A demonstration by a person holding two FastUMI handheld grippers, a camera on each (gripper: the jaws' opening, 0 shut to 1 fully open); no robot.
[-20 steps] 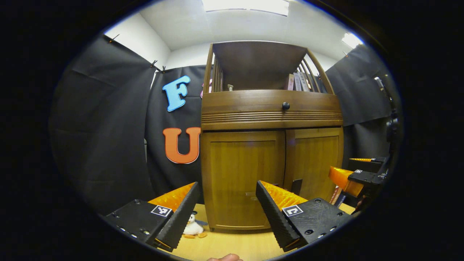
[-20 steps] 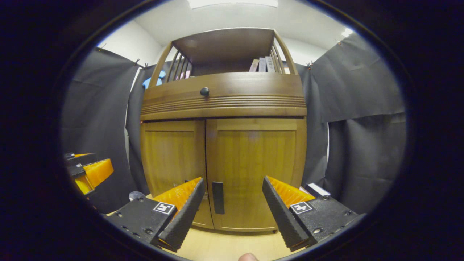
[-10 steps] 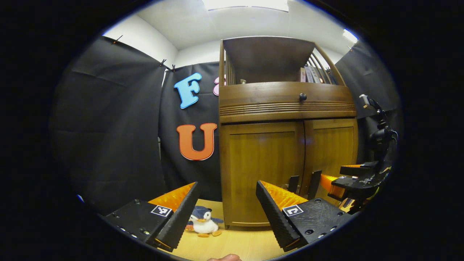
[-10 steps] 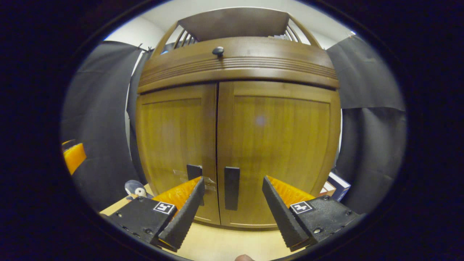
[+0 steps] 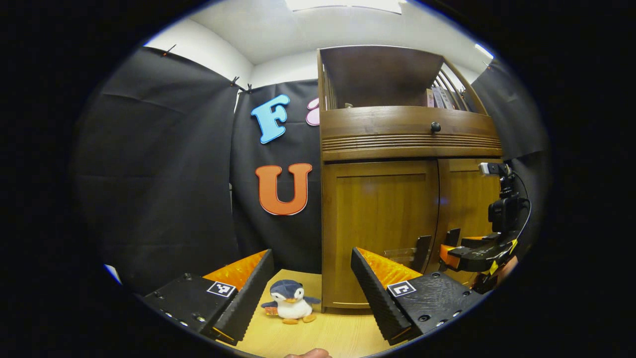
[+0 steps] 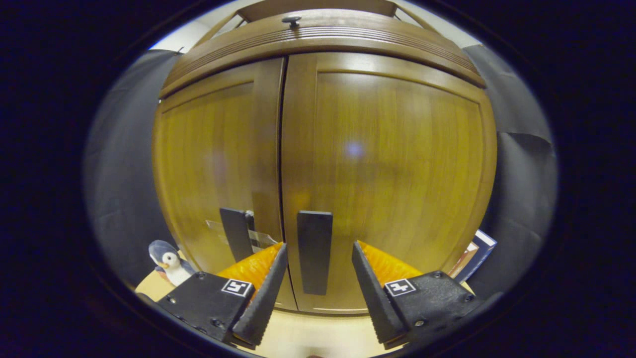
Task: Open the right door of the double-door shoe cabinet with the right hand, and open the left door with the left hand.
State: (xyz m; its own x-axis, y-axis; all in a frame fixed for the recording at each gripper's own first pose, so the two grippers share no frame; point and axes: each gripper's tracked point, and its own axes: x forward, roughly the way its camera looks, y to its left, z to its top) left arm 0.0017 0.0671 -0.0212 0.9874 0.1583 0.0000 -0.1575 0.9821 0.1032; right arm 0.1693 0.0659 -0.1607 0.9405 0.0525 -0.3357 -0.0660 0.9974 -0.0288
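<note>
Right gripper view looks straight at the shoe cabinet (image 6: 377, 149) from close up, with both doors closed and flush. The right gripper (image 6: 317, 288) has its fingers spread apart, one on each side of the right door handle (image 6: 314, 251), a dark upright bar just beside the seam between the doors. The fingertips reach about level with the bar's lower part, and neither finger can be seen pressing on it. The right door (image 6: 392, 169) spreads out from the handle away from the seam, and the left door (image 6: 213, 159) lies across the seam, with the left door handle (image 6: 236, 233) just beside the seam. A penguin toy (image 6: 169, 259) stands on the wooden surface (image 6: 303, 335) past the cabinet's left door side, and some books (image 6: 474, 253) lean near the cabinet's other bottom corner.

From the left gripper view the cabinet (image 5: 377, 214) stands further off and off to one side. The left gripper (image 5: 312, 288) has its fingers spread wide with nothing between them, low over the surface (image 5: 298, 338) and well apart from the cabinet's left door (image 5: 380, 219). The penguin toy (image 5: 290, 301) sits on the surface just beside the cabinet's near bottom corner. The right gripper (image 5: 449, 251) shows here at the cabinet front, right at the handles near the seam. Above the doors the cabinet carries a drawer with a round knob (image 5: 435, 127) and an open shelf holding books (image 5: 439, 97).
</note>
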